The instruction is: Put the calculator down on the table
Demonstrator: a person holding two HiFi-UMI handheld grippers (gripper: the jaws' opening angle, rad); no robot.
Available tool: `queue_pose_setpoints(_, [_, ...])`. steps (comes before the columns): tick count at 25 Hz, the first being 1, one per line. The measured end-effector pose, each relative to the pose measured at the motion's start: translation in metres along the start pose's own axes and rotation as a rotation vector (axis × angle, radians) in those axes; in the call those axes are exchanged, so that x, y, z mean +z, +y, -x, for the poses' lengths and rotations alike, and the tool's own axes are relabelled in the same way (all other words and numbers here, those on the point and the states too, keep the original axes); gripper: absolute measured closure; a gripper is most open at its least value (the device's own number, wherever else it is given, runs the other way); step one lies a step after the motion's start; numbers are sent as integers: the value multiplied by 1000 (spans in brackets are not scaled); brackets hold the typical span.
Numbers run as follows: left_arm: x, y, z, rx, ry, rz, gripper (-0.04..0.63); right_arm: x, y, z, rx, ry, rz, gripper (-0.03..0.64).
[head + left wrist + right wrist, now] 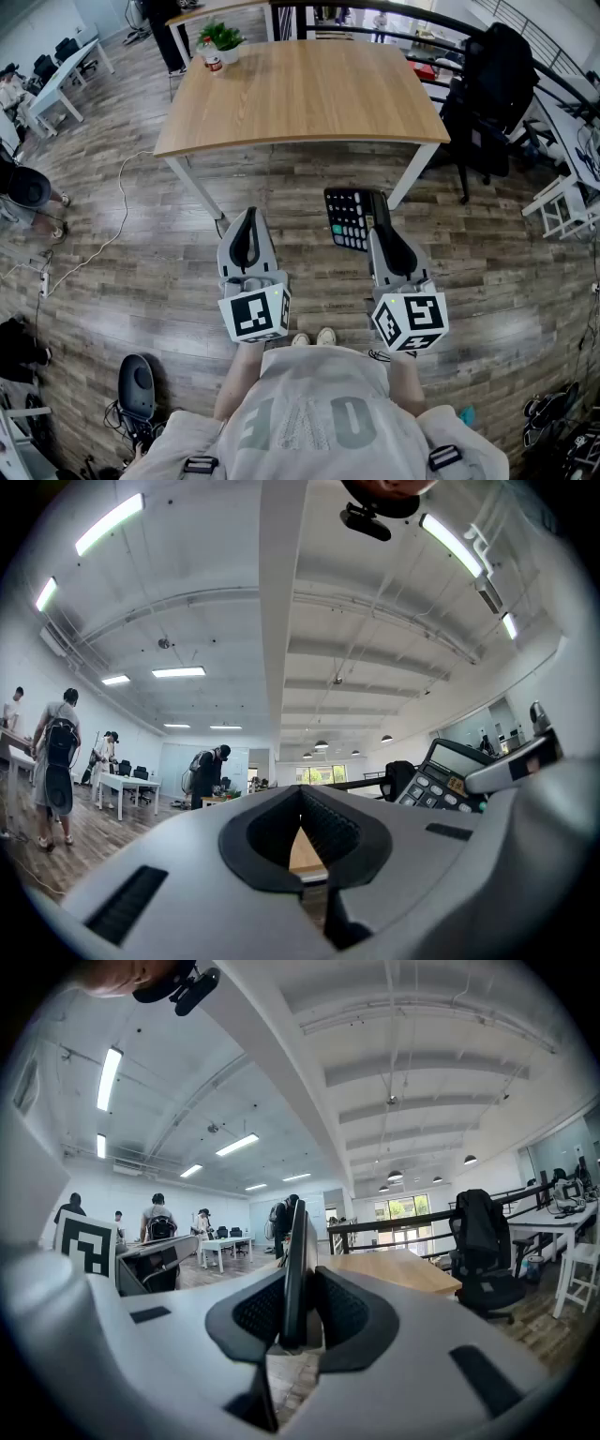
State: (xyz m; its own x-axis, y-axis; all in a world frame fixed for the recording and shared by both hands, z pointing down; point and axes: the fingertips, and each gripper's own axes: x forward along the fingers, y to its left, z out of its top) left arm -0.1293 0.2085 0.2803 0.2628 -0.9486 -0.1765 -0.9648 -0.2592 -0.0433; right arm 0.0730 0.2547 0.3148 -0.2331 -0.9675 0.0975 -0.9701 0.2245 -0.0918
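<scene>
The calculator [349, 217] is a black slab with rows of grey keys, held above the wood floor in front of the table. My right gripper [380, 232] is shut on its right edge. In the right gripper view the calculator [294, 1260] stands edge-on between the two ribbed pads. My left gripper [249, 217] hovers level beside it, about a hand's width to the left, with its jaws together and nothing in them. From the left gripper view the calculator [448, 778] shows at the right, keys and display facing the camera. The light wooden table [300, 94] stands ahead of both grippers.
On the table's far left corner stand a potted plant [223, 39] and a small bottle [213, 58]. A black office chair draped with a dark jacket [492, 89] stands to the right of the table. A white cable [112, 234] runs over the floor at the left. People stand far off.
</scene>
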Motion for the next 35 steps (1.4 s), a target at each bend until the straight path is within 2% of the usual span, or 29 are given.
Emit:
queue_pose_setpoints(4, [4, 0, 1, 7, -15, -8, 586, -1, 1, 1, 9, -7, 1, 531])
queue_pose_setpoints(16, [-7, -21, 3, 1, 20, -23, 586, -10, -16, 8, 35, -10, -63, 532])
queue_pose_setpoints(22, [-2, -35, -7, 14, -3, -50, 586, -8, -37, 3, 50, -30, -77, 532])
queue_pose_setpoints(29, [-10, -41, -33, 21, 0, -56, 586, -11, -65, -9, 35, -30, -104, 534])
queue_pose_setpoints(35, [-24, -38, -74, 27, -44, -56, 586, -14, -99, -35, -9, -62, -105, 534])
